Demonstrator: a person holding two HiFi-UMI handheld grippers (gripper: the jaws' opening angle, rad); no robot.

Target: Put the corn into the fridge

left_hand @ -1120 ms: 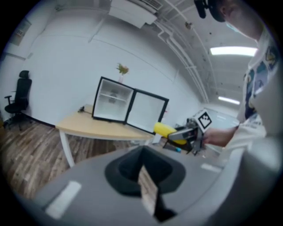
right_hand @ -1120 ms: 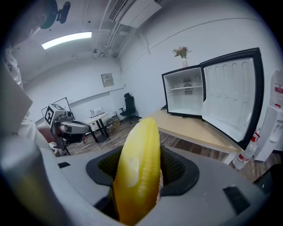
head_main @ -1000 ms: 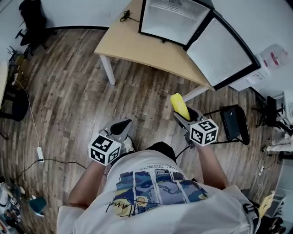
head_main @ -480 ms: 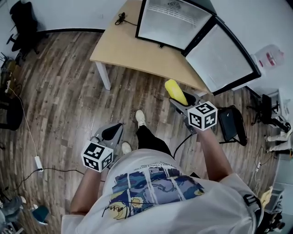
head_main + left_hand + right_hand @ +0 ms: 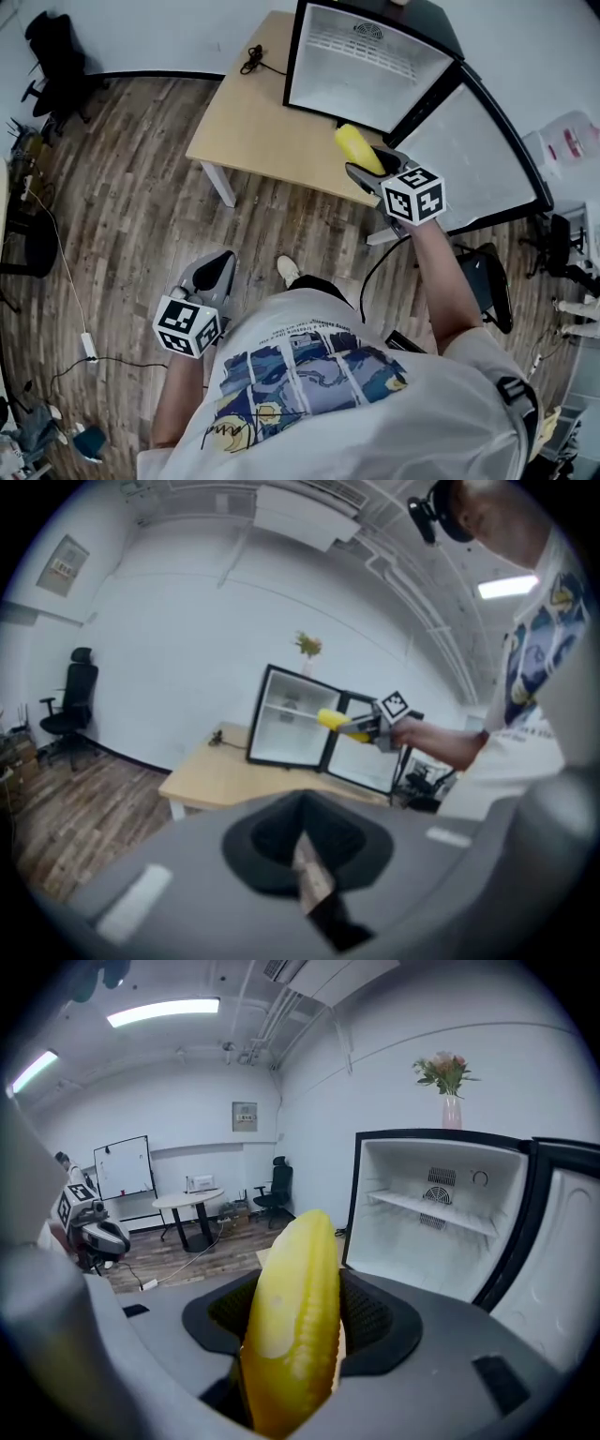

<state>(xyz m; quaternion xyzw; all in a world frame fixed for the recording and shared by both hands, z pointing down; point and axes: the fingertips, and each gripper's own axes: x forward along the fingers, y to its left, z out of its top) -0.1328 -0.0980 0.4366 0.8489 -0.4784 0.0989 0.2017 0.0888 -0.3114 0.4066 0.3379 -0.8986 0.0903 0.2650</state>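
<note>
A yellow corn cob (image 5: 358,147) (image 5: 292,1316) (image 5: 336,721) sticks out of my right gripper (image 5: 367,167), which is shut on it and held up over the table edge just in front of the small fridge (image 5: 368,64). The fridge (image 5: 441,1208) (image 5: 292,728) stands on the wooden table (image 5: 253,112) with its door (image 5: 478,155) swung wide open to the right; its white inside holds a bare shelf. My left gripper (image 5: 208,277) hangs low over the floor at the person's left side, jaws shut with nothing between them.
A table leg (image 5: 223,183) stands near the person's shoe (image 5: 289,270). A black cable (image 5: 253,58) lies on the table's far side. A black chair (image 5: 483,272) is at the right, an office chair (image 5: 58,47) at far left, floor cables (image 5: 89,347) at lower left.
The right gripper with the corn has risen and moved forward, from beside the table to just before the open fridge. The person has stepped closer. The left gripper stays low.
</note>
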